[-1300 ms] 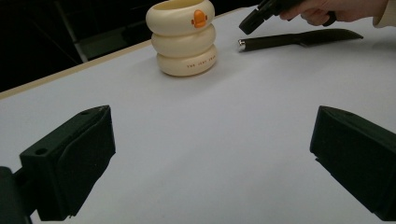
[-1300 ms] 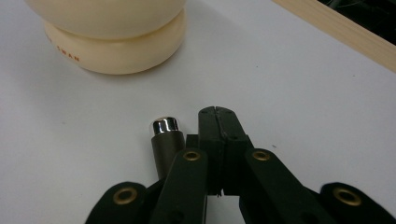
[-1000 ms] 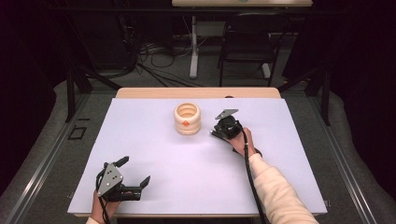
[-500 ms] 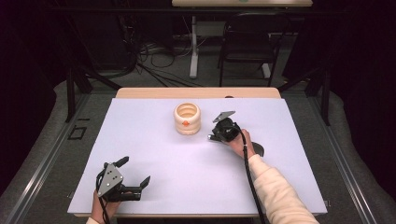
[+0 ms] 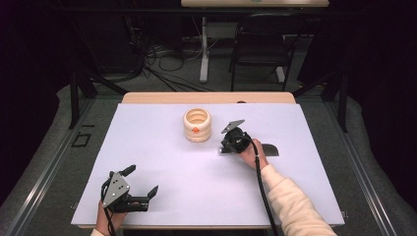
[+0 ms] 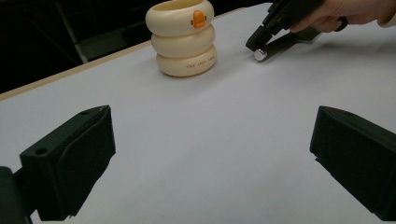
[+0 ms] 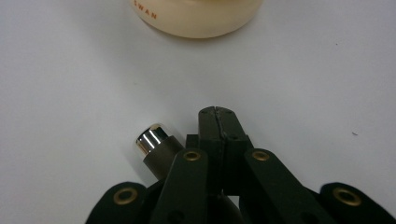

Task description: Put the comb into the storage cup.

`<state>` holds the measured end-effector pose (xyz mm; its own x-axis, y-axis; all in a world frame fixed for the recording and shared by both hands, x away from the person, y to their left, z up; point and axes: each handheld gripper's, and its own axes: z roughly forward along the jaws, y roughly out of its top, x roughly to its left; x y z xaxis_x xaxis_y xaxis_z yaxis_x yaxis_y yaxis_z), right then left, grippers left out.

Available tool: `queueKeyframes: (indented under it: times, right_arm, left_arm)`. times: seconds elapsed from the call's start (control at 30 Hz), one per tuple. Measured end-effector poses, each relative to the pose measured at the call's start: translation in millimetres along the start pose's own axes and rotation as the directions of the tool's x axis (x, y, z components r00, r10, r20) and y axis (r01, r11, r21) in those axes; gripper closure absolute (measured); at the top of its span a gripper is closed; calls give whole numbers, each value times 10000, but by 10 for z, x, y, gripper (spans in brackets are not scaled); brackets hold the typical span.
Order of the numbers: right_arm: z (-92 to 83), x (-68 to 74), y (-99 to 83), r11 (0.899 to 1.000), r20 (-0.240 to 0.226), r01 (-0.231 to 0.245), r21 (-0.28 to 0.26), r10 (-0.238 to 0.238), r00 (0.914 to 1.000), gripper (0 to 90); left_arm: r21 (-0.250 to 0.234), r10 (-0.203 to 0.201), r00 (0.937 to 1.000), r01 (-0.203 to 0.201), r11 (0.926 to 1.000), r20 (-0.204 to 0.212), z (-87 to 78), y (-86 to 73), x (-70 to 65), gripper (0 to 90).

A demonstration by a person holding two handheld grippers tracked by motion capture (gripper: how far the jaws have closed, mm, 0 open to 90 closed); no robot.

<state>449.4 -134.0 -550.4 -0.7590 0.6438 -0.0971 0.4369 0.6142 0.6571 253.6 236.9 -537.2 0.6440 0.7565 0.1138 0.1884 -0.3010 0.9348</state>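
Cream holder [image 5: 197, 125], a ribbed open-topped cup built like three stacked rings with a small orange mark on its side, is standing upright on the far middle of the white counter [image 5: 162, 162]. Just to its right, the right gripper [image 5: 225, 146] is hanging low over the counter with its fingers [image 7: 217, 122] pressed flat together and nothing between them. A short dark cylinder with a shiny metal tip [image 7: 152, 141] is poking out beside those fingers; whether it belongs to the gripper or is a loose piece cannot be told. Closed tips pointing toward the holder's base suggest the person is preparing to nudge it or to settle beside it, rather than to take it. A dark flat piece [image 5: 268, 149] is lying on the counter behind that hand. Well apart, at the near left corner, the left gripper [image 5: 140, 186] is resting by the counter's edge with its fingers [image 6: 70, 163] spread wide and empty, facing the holder, probably waiting its turn.
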Motion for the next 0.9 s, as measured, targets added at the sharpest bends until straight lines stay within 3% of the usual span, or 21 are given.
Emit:
queueKeyframes:
  times: [0.9]
  right_arm:
    - [-139,180,-86,9984,-405,435,370,-420,9983,900]
  left_arm:
    - [-64,53,10000,-53,10000,2,-10,8,2,2]
